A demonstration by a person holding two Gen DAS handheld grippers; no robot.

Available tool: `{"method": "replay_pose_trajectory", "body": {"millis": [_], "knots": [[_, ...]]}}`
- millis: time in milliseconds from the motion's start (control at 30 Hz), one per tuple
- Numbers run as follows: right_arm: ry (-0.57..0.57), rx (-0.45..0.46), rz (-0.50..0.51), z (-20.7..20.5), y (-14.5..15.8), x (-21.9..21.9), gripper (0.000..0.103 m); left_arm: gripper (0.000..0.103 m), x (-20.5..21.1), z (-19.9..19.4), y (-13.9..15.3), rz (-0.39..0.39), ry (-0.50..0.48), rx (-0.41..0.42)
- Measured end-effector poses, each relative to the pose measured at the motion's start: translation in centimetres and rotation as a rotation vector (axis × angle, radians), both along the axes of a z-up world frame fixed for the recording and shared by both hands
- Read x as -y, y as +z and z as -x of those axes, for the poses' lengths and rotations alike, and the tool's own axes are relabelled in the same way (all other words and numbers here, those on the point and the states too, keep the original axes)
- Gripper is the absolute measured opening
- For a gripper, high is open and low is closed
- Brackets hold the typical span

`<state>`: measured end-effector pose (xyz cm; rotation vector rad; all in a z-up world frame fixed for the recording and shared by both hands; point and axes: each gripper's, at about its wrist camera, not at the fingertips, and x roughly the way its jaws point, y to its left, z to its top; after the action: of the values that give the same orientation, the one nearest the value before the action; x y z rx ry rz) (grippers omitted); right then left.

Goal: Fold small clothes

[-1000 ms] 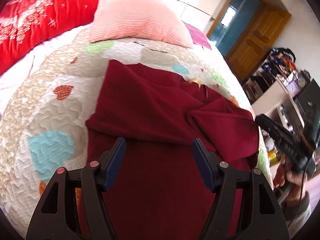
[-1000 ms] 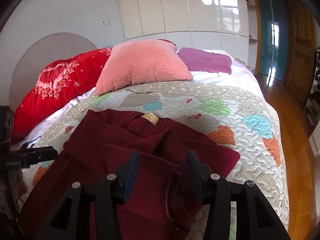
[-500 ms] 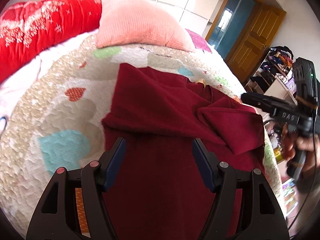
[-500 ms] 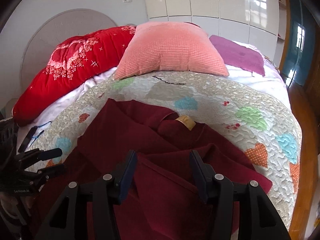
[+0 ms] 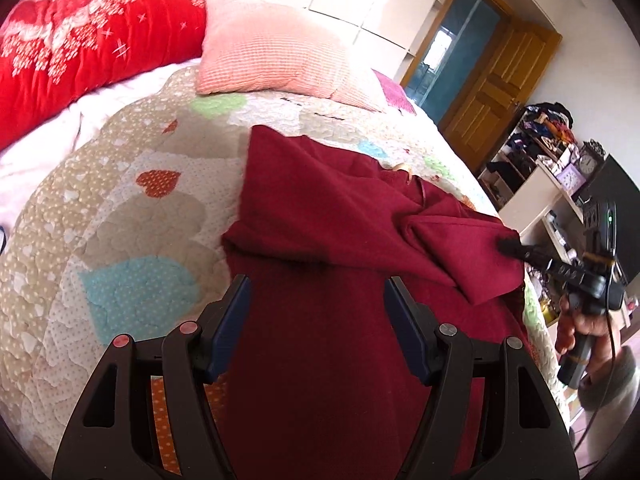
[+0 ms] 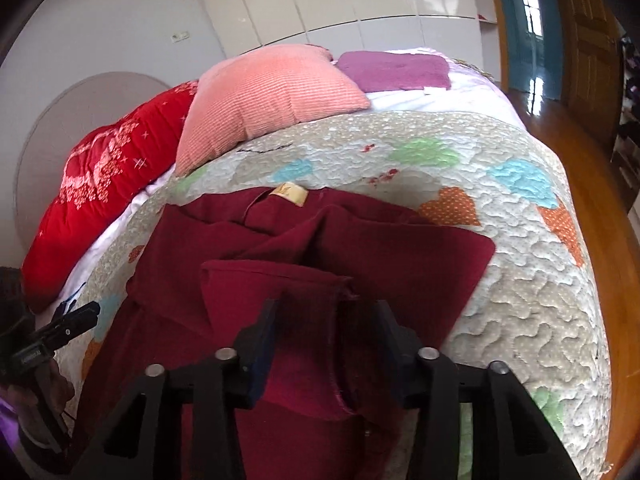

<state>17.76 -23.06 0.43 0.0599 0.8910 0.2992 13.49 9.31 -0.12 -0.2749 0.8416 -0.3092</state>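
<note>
Left wrist view: the left gripper [image 5: 316, 284] hangs over the near part of the dark red garment [image 5: 320, 208], pointing down at it.
Left gripper state: jaws wide apart, cloth below them, nothing clamped.
Garment place: it lies spread on the bed's heart-patterned quilt [image 5: 120, 220], its neck toward the far pillows and its body running to the near edge.
Garment shape: the left sleeve is folded across the chest; the right sleeve [image 5: 460, 256] is folded inward as a thick flap at the right.
Neck label: a tan label [image 6: 289, 193] shows at the collar, on the far side.
Right gripper: the right gripper [image 6: 326, 306] is at the folded right sleeve; from the left wrist view its tip meets that flap's edge, and a hand [image 5: 580, 328] holds its handle beyond the bed's right side.
Right gripper state: jaws have just been closing; in the blurred right wrist view they look apart, the sleeve fold between them, no pad seen pressing.
Far end of the bed: a pink ribbed pillow [image 5: 272, 56], a red quilted cover [image 5: 80, 40] to its left, a purple cloth [image 6: 394, 70] to its right.
</note>
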Motion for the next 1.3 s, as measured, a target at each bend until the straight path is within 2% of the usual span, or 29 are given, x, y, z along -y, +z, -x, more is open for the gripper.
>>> {"method": "replay_pose_trajectory", "body": {"millis": [33,133,267,367,400,433,467,500,600,667,767,833,967,1100,1200,1300], "knots": [[0.017,0.001,0.019,0.2,0.5,-1.1,0.007,0.068,-0.2,0.0,0.0,0.003,0.007,-0.003],[0.122,0.029,-0.144,0.1,3.5,-3.8,0.006,0.068,-1.3,0.0,0.1,0.038,0.030,-0.006],[0.223,0.053,-0.314,-1.6,7.0,-9.2,0.006,0.068,-2.4,0.0,0.3,0.084,0.058,0.001],[0.298,0.006,-0.368,-3.7,7.3,-14.0,0.007,0.068,-3.1,0.2,0.4,0.091,0.080,0.022],[0.319,-0.024,-0.370,-4.3,7.1,-15.2,0.014,0.068,-3.2,0.2,0.5,0.085,0.086,0.029],[0.324,-0.045,-0.378,-4.7,6.9,-15.8,0.036,0.068,-3.3,0.2,0.5,0.078,0.090,0.034],[0.317,-0.040,-0.401,-4.6,6.9,-15.7,0.046,0.068,-3.3,0.2,0.4,0.070,0.095,0.038],[0.312,-0.015,-0.422,-4.0,7.1,-15.0,0.050,0.068,-3.4,0.1,0.4,0.068,0.097,0.040],[0.247,0.041,-0.350,-2.5,7.0,-11.6,0.050,0.069,-4.0,0.0,0.3,0.083,0.104,0.040],[0.185,0.037,-0.286,-1.5,5.9,-8.6,0.050,0.074,-4.2,-0.1,0.3,0.090,0.109,0.044],[0.112,-0.014,-0.289,-0.3,3.3,-4.6,0.050,0.077,-3.7,0.0,0.5,0.072,0.095,0.063],[0.079,-0.074,-0.338,-0.2,1.1,-3.4,0.050,0.077,-3.1,0.0,0.5,0.059,0.089,0.066],[0.095,-0.155,-0.487,-0.8,-2.6,-4.9,0.050,0.077,-2.5,-0.3,-0.2,0.042,0.082,0.045],[0.112,-0.240,-0.557,-3.4,-5.4,-8.9,0.050,0.077,-3.0,-0.4,-0.3,0.036,0.100,0.047],[0.133,-0.236,-0.619,-5.5,-4.4,-10.9,0.050,0.077,-3.9,-0.5,-0.3,0.044,0.120,0.050],[0.177,-0.127,-0.628,-8.2,-0.6,-13.4,0.050,0.077,-4.5,-1.0,-0.8,0.073,0.133,0.028]]}}
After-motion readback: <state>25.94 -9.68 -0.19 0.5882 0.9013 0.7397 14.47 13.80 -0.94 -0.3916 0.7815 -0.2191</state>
